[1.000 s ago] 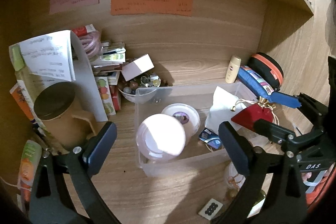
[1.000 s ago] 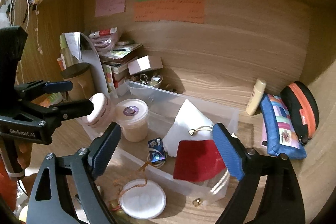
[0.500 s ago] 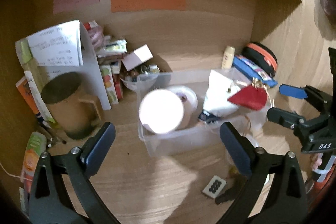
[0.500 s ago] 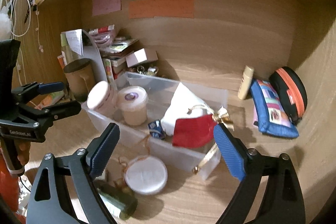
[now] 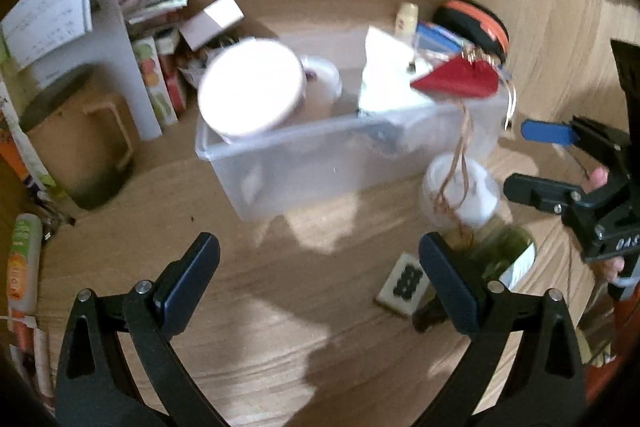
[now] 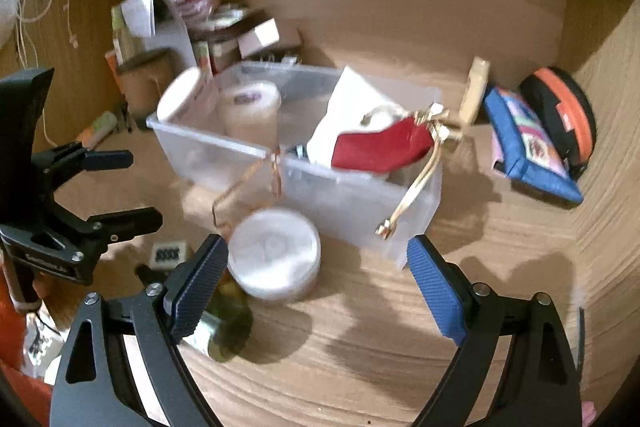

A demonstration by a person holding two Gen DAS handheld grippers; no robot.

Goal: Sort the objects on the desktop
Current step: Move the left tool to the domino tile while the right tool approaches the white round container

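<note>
A clear plastic bin (image 5: 320, 155) (image 6: 360, 195) stands on the wooden desk. It holds two white round jars (image 5: 250, 93) (image 6: 250, 105), a white pouch (image 6: 348, 95) and a red pouch (image 5: 456, 81) (image 6: 380, 147) that leans over its right rim. A white round lid (image 6: 276, 251) (image 5: 472, 195) and a green bottle (image 6: 222, 327) (image 5: 504, 253) lie on the desk in front of the bin. My left gripper (image 5: 320, 279) (image 6: 116, 187) is open and empty, short of the bin. My right gripper (image 6: 316, 287) (image 5: 536, 159) is open and empty, above the lid and bottle.
A brown mug (image 5: 76, 147), a white paper stand (image 5: 60, 15) and small boxes (image 5: 160, 83) crowd the back left. A blue pouch (image 6: 524, 143), an orange-black case (image 6: 560, 111) and a cream tube (image 6: 476, 87) lie at the right. A small white tile (image 5: 404, 283) lies near the bottle.
Both grippers have pulled back from the bin toward the desk's front, open and empty throughout. The lid and green bottle have come into fuller view.
</note>
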